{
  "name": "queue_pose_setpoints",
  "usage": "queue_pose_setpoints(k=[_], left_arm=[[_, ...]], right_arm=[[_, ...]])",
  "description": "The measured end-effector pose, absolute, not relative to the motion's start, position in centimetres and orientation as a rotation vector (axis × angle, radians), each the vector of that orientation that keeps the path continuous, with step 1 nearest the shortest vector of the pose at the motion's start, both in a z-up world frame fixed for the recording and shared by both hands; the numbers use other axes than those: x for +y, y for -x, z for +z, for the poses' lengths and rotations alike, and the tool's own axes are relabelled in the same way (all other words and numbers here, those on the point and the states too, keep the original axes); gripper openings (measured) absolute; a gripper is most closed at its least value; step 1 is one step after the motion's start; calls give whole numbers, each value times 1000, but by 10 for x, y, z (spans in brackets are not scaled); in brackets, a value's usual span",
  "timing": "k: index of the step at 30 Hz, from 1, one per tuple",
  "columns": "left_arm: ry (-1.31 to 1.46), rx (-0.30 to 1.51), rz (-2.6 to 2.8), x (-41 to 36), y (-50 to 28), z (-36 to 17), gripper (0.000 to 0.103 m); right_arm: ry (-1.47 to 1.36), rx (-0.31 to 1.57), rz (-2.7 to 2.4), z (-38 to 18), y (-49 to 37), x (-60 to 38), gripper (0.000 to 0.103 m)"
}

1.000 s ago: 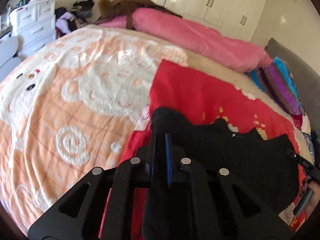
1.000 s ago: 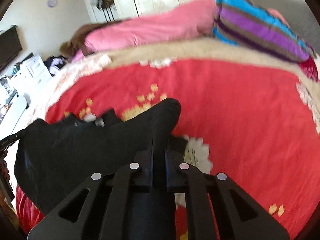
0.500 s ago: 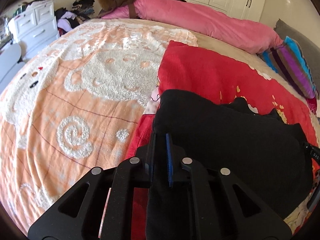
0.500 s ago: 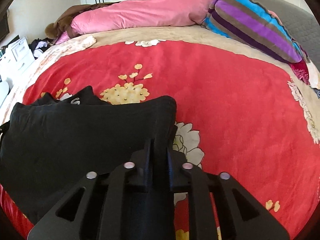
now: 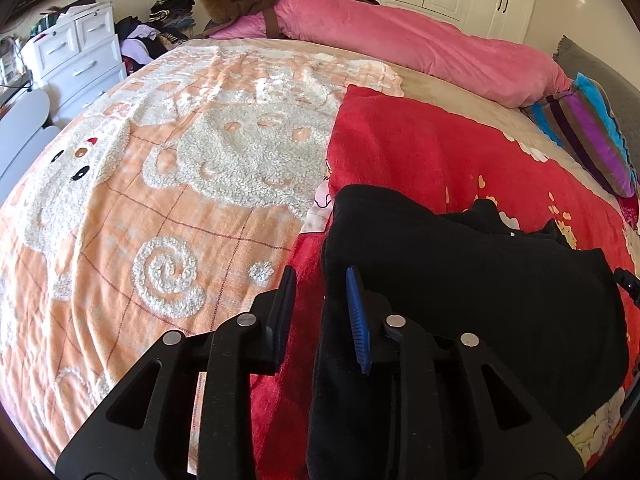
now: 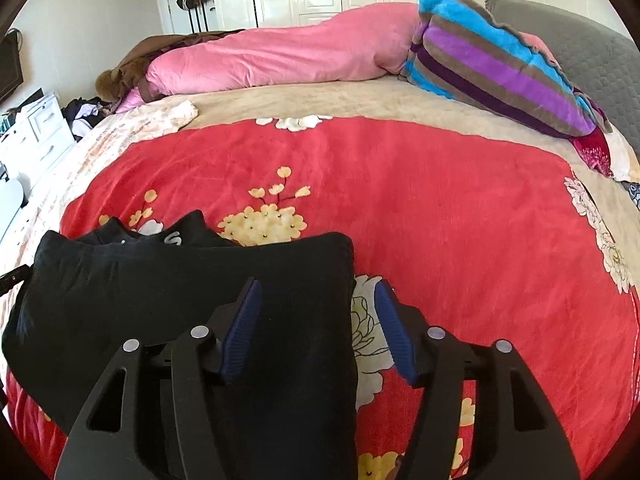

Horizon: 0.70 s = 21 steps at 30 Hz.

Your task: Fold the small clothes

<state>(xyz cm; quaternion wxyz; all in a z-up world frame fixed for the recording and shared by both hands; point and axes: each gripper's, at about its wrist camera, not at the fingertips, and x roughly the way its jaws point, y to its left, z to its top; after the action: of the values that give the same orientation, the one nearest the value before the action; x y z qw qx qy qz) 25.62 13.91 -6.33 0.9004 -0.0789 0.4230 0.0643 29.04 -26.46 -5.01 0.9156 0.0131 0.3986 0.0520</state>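
A black garment (image 5: 472, 296) lies folded over on the red flowered blanket (image 5: 420, 160); it also shows in the right wrist view (image 6: 168, 292). My left gripper (image 5: 320, 280) is open, its jaws apart astride the garment's left edge, with the fabric between them. My right gripper (image 6: 318, 288) is open, jaws wide apart over the garment's right edge. The folded top layer covers most of the lower layer; a collar part with white lettering (image 6: 172, 236) sticks out behind it.
An orange and white fleece blanket (image 5: 160, 184) covers the bed's left side. A pink duvet roll (image 6: 280, 56) and a striped pillow (image 6: 500, 68) lie at the back. White drawers (image 5: 76, 56) stand beyond the bed at left.
Both grippers carried the garment's near edge forward over itself and laid it down. Both were shut on the fabric and have now opened, letting it go.
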Motion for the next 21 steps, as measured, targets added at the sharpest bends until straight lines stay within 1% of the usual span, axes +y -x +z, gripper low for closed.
queue_pose_setpoints(k=[4, 6, 10, 13, 15, 16, 17, 18, 20, 21], left_arm=[[146, 868, 136, 138, -254, -56, 25], [134, 857, 133, 136, -253, -51, 26], [127, 833, 125, 133, -249, -42, 28], [113, 821, 118, 131, -247, -35, 33], [112, 817, 112, 129, -246, -31, 34], [111, 814, 110, 129, -245, -29, 35], [109, 814, 110, 128, -245, -28, 38], [106, 812, 108, 128, -245, -27, 39], [101, 812, 105, 127, -244, -24, 46], [101, 807, 103, 126, -243, -22, 47]], right_arm=[[-31, 799, 118, -43, -287, -263, 67], [-30, 780, 126, -37, -284, -261, 68], [-24, 731, 142, -24, -276, -257, 74], [-11, 701, 154, -15, -268, -253, 75], [2, 686, 157, -9, -263, -250, 76], [5, 679, 158, -7, -260, -249, 83], [5, 672, 158, -5, -257, -248, 85], [4, 665, 161, -3, -254, -247, 86], [5, 655, 161, 1, -249, -246, 86], [7, 653, 162, 2, -246, -245, 89]])
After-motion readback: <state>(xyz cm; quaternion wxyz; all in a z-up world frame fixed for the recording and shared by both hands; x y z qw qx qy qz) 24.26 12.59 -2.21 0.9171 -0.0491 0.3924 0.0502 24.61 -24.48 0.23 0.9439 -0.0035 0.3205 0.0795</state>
